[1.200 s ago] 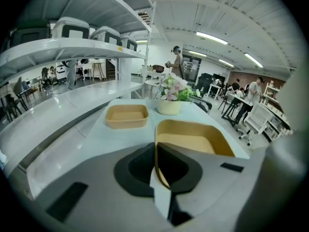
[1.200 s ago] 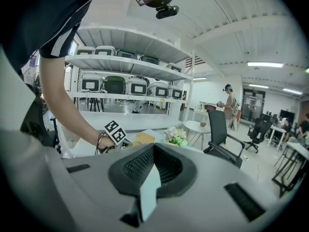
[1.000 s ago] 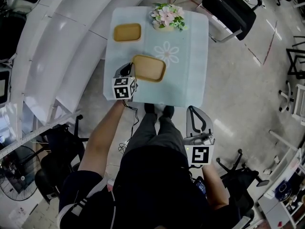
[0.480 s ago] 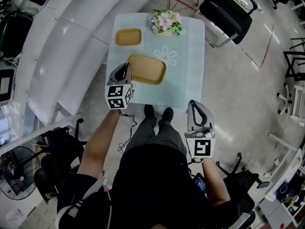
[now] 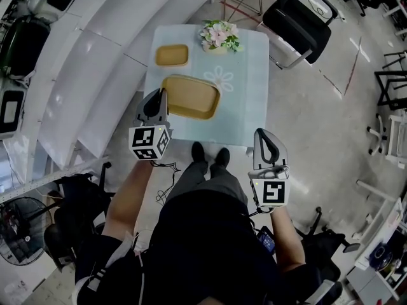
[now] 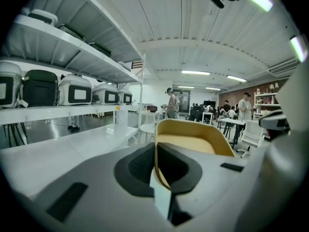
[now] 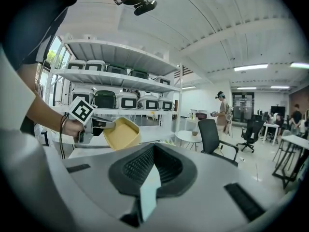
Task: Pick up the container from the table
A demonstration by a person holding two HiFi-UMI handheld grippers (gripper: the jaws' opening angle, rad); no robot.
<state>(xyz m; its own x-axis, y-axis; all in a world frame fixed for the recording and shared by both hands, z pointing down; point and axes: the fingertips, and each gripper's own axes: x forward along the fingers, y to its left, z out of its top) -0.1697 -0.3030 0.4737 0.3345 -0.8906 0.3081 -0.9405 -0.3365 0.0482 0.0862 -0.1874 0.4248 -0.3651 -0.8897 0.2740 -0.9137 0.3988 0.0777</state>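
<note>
A shallow yellow container (image 5: 191,96) hangs tilted above the table (image 5: 251,94), which wears a pale blue cloth. My left gripper (image 5: 159,100) is shut on its left rim. In the left gripper view the rim runs between the dark pads of my left gripper (image 6: 161,170), and the container (image 6: 193,139) stretches away ahead. The right gripper view shows the held container (image 7: 121,133) and the left gripper (image 7: 99,124) off to the left. My right gripper (image 5: 265,135) hovers off the table's near right corner, shut with nothing in it; in its own view the right gripper (image 7: 152,170) is bare.
A smaller yellow container (image 5: 172,54) and a flower arrangement (image 5: 220,35) stand at the table's far end. White shelving (image 5: 95,62) with several cookers (image 6: 72,88) runs along the left. A black office chair (image 5: 299,18) stands beyond the table's right corner. People stand far off.
My left gripper has risen with the yellow container, which has come up off the cloth and tilted. My right gripper has lifted a little beside the table's near corner.
</note>
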